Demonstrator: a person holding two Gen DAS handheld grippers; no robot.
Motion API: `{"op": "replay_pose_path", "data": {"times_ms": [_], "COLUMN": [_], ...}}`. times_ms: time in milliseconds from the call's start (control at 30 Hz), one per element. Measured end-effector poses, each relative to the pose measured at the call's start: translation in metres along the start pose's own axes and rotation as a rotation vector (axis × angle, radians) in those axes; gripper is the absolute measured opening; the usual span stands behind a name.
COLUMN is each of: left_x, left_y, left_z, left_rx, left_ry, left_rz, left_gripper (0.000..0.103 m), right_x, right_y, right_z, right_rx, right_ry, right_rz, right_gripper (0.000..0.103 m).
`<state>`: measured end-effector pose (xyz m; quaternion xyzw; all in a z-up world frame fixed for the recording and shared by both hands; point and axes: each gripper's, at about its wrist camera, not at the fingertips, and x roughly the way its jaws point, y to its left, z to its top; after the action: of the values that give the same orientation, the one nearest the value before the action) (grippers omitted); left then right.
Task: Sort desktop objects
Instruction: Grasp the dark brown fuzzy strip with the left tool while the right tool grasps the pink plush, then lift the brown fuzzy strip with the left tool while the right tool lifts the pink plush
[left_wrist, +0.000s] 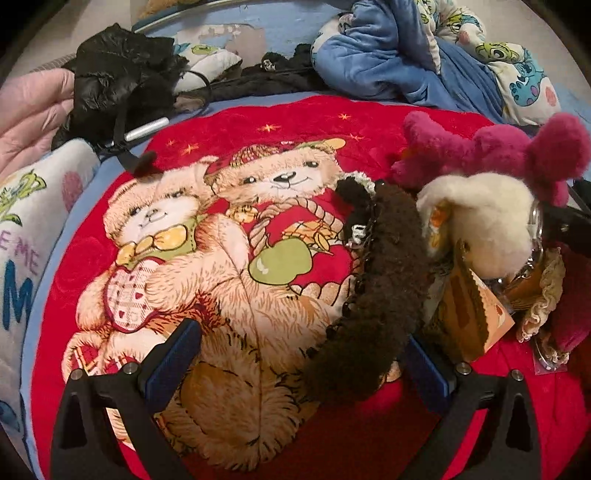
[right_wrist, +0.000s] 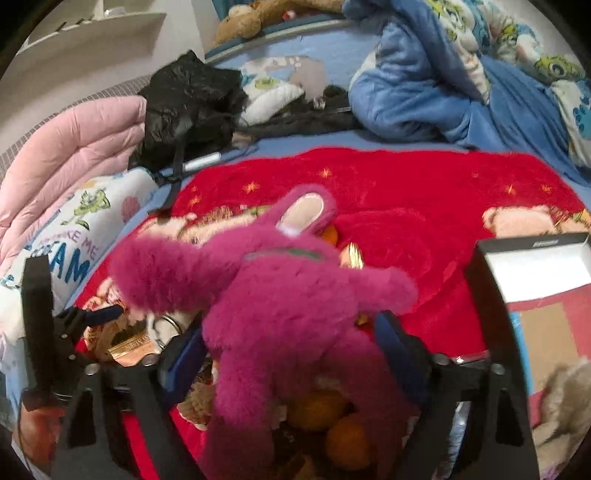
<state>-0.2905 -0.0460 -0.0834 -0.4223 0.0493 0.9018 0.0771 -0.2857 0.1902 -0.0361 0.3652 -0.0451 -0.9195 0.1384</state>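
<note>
My left gripper (left_wrist: 301, 350) is open above a red teddy-bear blanket (left_wrist: 229, 240). A dark brown fuzzy strip (left_wrist: 373, 295) lies between its fingers, near the right one. A white plush (left_wrist: 484, 221) and a magenta plush (left_wrist: 491, 151) sit to the right. My right gripper (right_wrist: 291, 350) is shut on the magenta plush toy (right_wrist: 273, 295) and holds it above the blanket (right_wrist: 424, 206). The left gripper shows in the right wrist view (right_wrist: 99, 314) at the lower left.
A black-and-white open box (right_wrist: 535, 266) stands at the right. Orange round items (right_wrist: 343, 439) lie under the plush. A black bag (left_wrist: 118, 74), a pink quilt (right_wrist: 74, 147) and blue bedding (left_wrist: 406, 55) lie at the back.
</note>
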Motion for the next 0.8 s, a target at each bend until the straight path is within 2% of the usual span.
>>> {"op": "replay_pose_path", "data": {"times_ms": [33, 100, 200, 300, 400, 433, 467, 667, 800], "left_x": [0.0, 0.0, 0.001, -0.003, -0.006, -0.008, -0.01, -0.017, -0.029], "left_y": [0.001, 0.001, 0.0, -0.001, -0.005, -0.007, -0.007, -0.009, -0.009], "left_z": [-0.001, -0.001, -0.002, -0.003, -0.003, -0.003, -0.003, -0.004, -0.004], "left_rx": [-0.008, -0.009, -0.003, 0.005, 0.028, 0.034, 0.038, 0.048, 0.041], "left_ry": [0.0, 0.0, 0.009, -0.002, -0.021, -0.029, -0.039, -0.066, -0.111], "left_rz": [-0.006, -0.007, -0.008, -0.03, -0.035, -0.03, -0.032, -0.031, -0.016], "left_gripper": [0.103, 0.103, 0.1, 0.088, 0.069, 0.059, 0.044, 0.037, 0.032], "right_x": [0.002, 0.005, 0.007, 0.005, 0.005, 0.005, 0.004, -0.004, -0.021], "right_y": [0.001, -0.001, -0.006, -0.011, -0.014, -0.013, -0.014, -0.017, -0.018], "right_z": [-0.001, -0.002, -0.002, -0.002, -0.002, -0.002, -0.001, 0.002, 0.009], "right_rx": [-0.002, 0.018, 0.052, 0.074, 0.096, 0.098, 0.101, 0.132, 0.138], "right_ry": [0.003, 0.008, 0.007, 0.003, -0.004, -0.006, -0.009, -0.043, -0.101], "right_rz": [-0.008, 0.002, 0.013, 0.032, 0.047, 0.047, 0.048, 0.044, 0.021], "right_gripper": [0.076, 0.064, 0.057, 0.052, 0.048, 0.047, 0.046, 0.042, 0.041]}}
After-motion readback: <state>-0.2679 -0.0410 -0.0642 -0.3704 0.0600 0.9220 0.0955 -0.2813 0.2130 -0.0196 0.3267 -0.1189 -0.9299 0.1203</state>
